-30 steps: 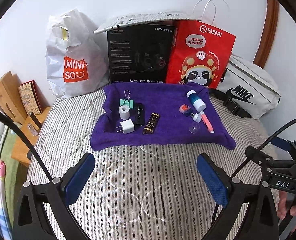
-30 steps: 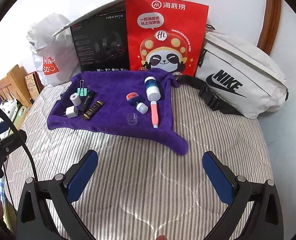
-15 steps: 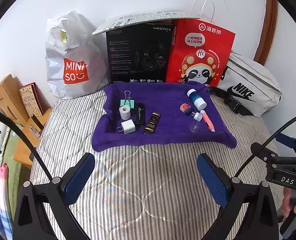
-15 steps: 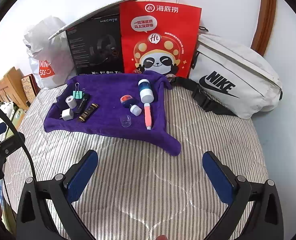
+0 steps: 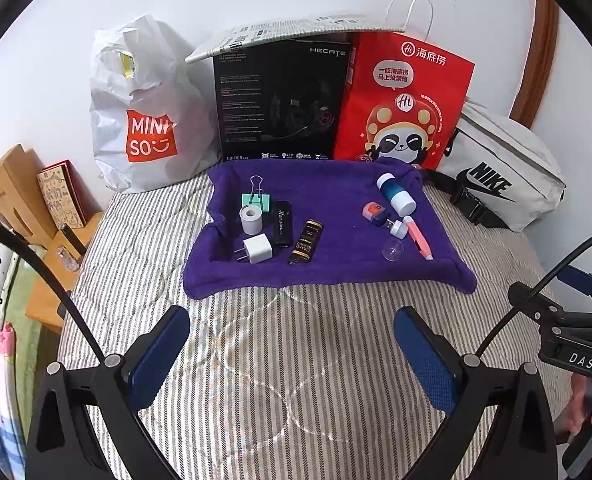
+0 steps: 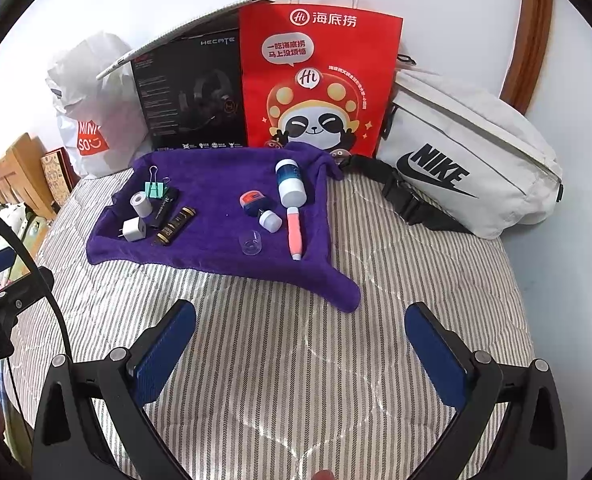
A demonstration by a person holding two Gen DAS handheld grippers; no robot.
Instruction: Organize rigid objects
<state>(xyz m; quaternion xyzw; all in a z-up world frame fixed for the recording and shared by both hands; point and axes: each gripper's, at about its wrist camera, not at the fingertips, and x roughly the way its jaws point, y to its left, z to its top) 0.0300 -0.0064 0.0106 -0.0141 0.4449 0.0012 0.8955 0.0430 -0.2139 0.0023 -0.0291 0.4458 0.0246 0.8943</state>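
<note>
On the purple towel (image 5: 336,200), a white charger plug (image 5: 257,249), tape roll (image 5: 251,219), teal binder clip (image 5: 255,199) and two dark tubes cluster at its left edge. A blue-white bottle (image 6: 290,184), pink pen (image 6: 294,233) and clear cap (image 6: 250,243) lie toward the right. Sorting looks barely begun. The left gripper (image 5: 291,354) and right gripper (image 6: 302,354) hang spread wide and empty over the striped bed (image 6: 296,340). No bin is visible.
</note>
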